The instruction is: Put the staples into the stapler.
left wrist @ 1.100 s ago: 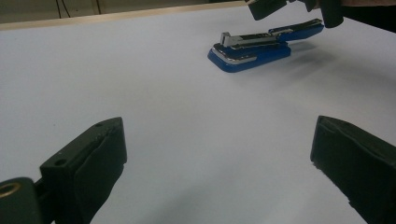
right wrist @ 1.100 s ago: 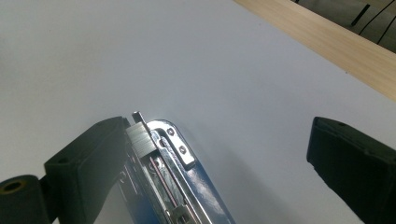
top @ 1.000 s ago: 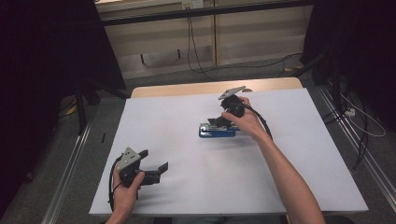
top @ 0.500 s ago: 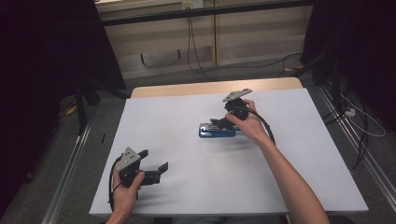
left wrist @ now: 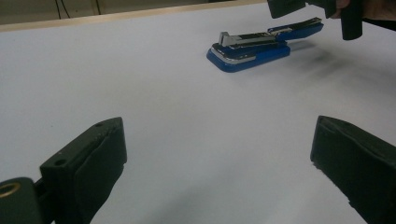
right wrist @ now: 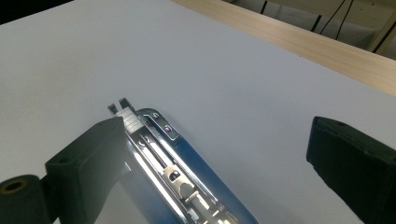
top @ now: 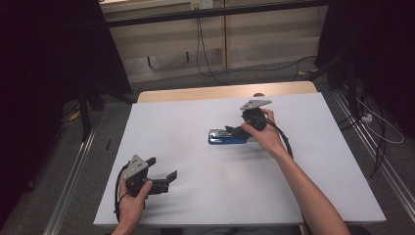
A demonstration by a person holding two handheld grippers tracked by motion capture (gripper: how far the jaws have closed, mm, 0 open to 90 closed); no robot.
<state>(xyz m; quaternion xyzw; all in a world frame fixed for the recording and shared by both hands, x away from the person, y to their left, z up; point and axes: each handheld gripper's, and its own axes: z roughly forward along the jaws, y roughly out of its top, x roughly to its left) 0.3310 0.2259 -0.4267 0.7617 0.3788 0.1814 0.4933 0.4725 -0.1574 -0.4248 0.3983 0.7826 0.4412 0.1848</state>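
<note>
A blue stapler [top: 226, 136] lies flat near the middle of the white table [top: 195, 205], its metal staple channel [right wrist: 154, 156] exposed on top. My right gripper [top: 241, 129] hovers open over the stapler's right end. In the right gripper view its left jaw overlaps the stapler [right wrist: 205, 196] and its right jaw stands over bare table; nothing is held in the right gripper [right wrist: 224, 144]. My left gripper [top: 162, 168] rests open near the table's front left, pointing toward the stapler [left wrist: 252, 46] far ahead. Nothing lies within the left gripper [left wrist: 219, 154].
A wooden strip [top: 225, 92] runs along the table's far edge. Beyond it are a floor with cables [top: 205, 63] and dark curtains at both sides. Metal rails [top: 73, 171] flank the table. The right gripper [left wrist: 345, 14] also shows in the left gripper view.
The right gripper has drifted slightly to the right along the stapler. The stapler and the left gripper have stayed put.
</note>
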